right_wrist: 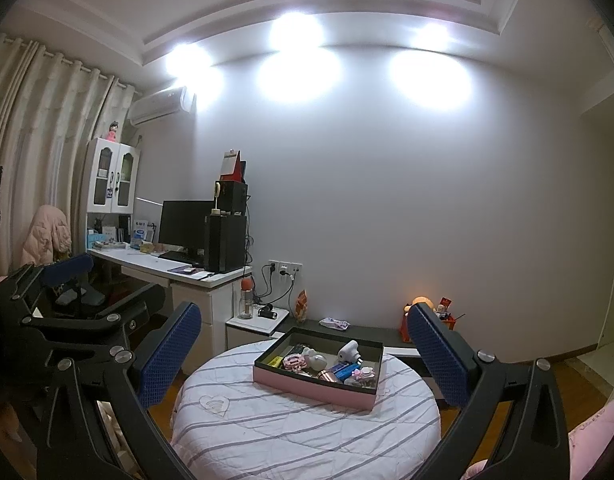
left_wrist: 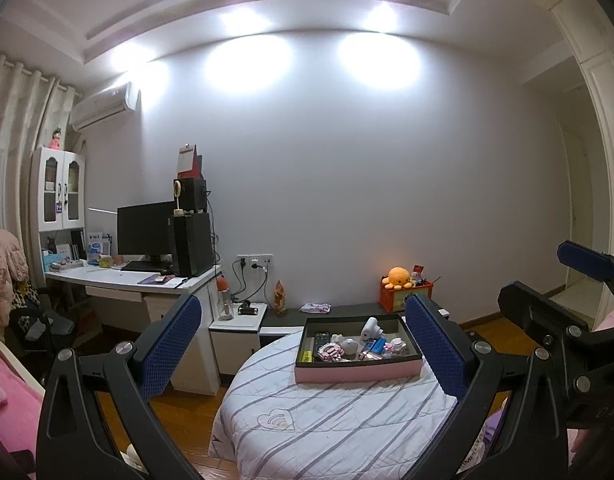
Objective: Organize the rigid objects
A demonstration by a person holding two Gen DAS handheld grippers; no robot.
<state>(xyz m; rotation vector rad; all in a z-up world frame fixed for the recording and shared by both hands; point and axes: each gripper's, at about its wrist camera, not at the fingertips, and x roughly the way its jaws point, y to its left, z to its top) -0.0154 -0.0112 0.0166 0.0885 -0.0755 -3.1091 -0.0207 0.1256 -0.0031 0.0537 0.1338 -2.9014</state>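
A shallow pink box (left_wrist: 357, 372) (right_wrist: 307, 388) with a dark inside sits on a round table under a white striped cloth (left_wrist: 327, 412) (right_wrist: 299, 420). Inside lie several small things: a black remote (left_wrist: 320, 342), a white device (left_wrist: 372, 327) (right_wrist: 349, 351), a blue item (left_wrist: 374, 346) (right_wrist: 344, 368) and pink pieces (left_wrist: 330, 350) (right_wrist: 294, 361). My left gripper (left_wrist: 303, 344) is open and held back from the box, nothing between its blue pads. My right gripper (right_wrist: 305, 350) is open too, equally far back. Each gripper shows at the edge of the other's view.
A white desk (left_wrist: 135, 278) (right_wrist: 167, 264) with a monitor and black tower stands at the left, a white bedside cabinet (left_wrist: 237, 324) (right_wrist: 259, 324) beside it. A low dark shelf (left_wrist: 347, 310) along the wall carries an orange plush (left_wrist: 399, 278). Wooden floor surrounds the table.
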